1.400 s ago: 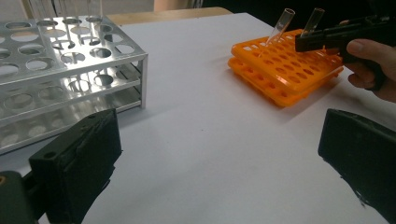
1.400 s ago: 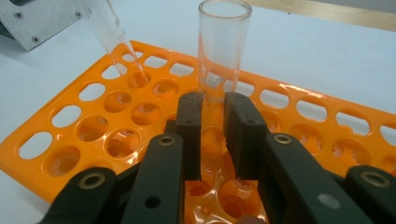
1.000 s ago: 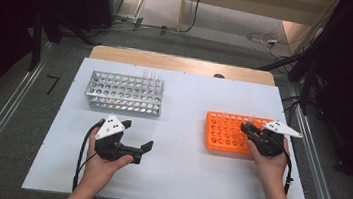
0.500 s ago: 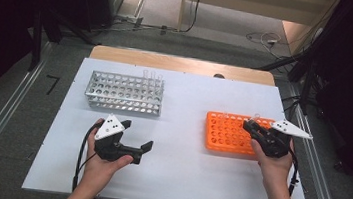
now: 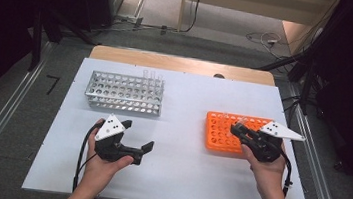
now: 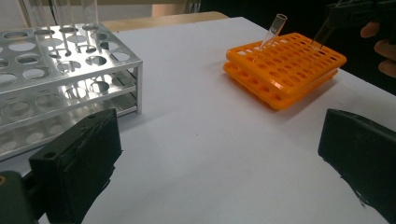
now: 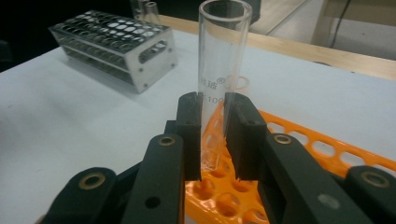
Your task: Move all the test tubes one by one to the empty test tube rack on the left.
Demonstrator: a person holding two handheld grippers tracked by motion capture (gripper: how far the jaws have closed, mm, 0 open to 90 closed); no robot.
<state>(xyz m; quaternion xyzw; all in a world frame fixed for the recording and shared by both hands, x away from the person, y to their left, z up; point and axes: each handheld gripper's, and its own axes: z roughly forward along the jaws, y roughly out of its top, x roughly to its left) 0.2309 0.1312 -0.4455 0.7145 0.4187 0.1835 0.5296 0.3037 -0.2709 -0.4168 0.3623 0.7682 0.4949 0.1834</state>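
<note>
With the right gripper [image 7: 212, 135] clamped on a glass test tube [image 7: 219, 70] just above the orange rack [image 5: 226, 133], lift straight until its base clears the holes, then carry it upright toward the metal rack [image 5: 124, 92]; the left gripper [image 5: 136, 136] rests on the desk [image 5: 181, 170], fingers apart.

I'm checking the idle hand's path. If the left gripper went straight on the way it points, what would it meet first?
Probably nothing soon: the open left gripper faces bare table, between the metal rack and the orange rack. Depth is unclear.
</note>
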